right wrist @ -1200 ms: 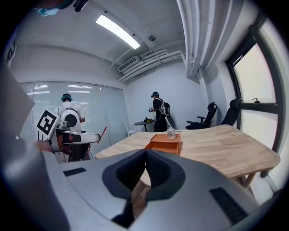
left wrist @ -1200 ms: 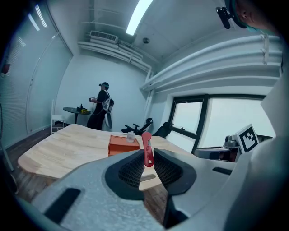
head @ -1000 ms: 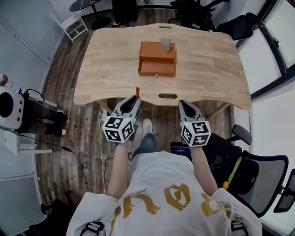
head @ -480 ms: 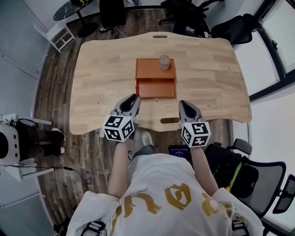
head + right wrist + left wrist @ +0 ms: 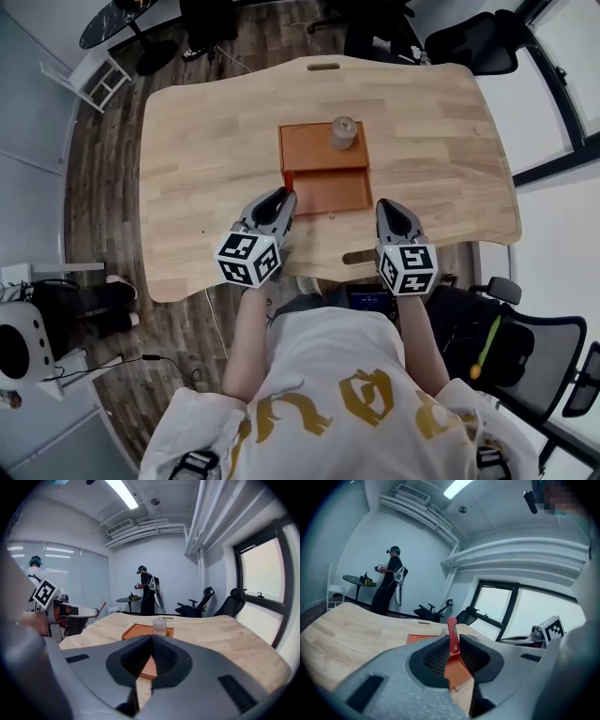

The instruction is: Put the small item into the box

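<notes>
Two grippers poised above the table (image 5: 206, 141), one of them loaded.
Left gripper (image 5: 452, 644) is clamped on a small red item (image 5: 452, 634) standing upright between its jaws, its print too small to read. The orange box (image 5: 309, 150) lies just ahead, with a clear jar (image 5: 343, 132) at its far end. Right gripper (image 5: 151, 641) has its jaws pressed together with nothing between them.

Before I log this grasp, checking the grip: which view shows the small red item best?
Left gripper view: the small red item stands upright, pinched between the left gripper's jaws. The right gripper view shows only a tiny red sliver at far left; the head view doesn't show it.
</notes>
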